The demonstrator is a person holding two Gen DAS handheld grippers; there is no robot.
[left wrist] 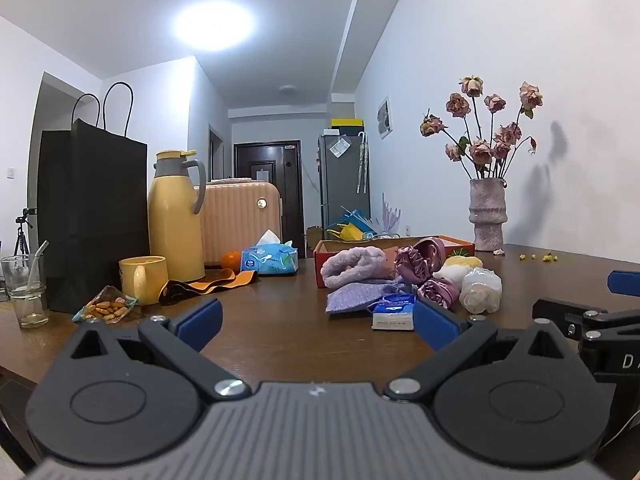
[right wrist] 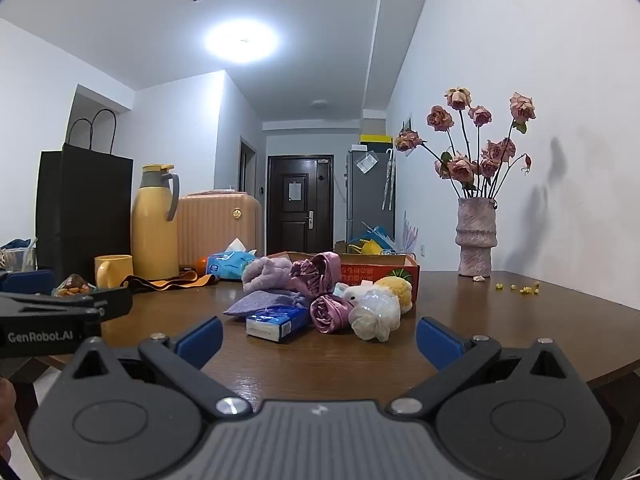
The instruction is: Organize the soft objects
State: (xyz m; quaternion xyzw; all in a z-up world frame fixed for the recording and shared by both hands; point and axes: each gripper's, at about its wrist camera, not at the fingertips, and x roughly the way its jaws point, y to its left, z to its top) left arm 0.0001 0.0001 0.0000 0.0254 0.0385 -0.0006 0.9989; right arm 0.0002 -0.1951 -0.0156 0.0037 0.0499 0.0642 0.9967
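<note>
While both tools hover low over the brown table, the left gripper and right gripper stand spread wide, nothing between the pads. Soft pile (purple cloth, satin scrunchies, tissue pack) lies mid-table, just ahead, against the orange box. Vase far right.

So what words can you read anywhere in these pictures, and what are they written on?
"GenRobot.AI": on the side of the left tool, seen from the right wrist view.
"D": a cut-off start of a word on the right tool, seen from the left wrist view.
Orange cardboard box: printed characters, appearing upside down, unreadable.
Small blue tissue pack: print too blurred.
Blue wet-wipes pack: label too small.
</note>
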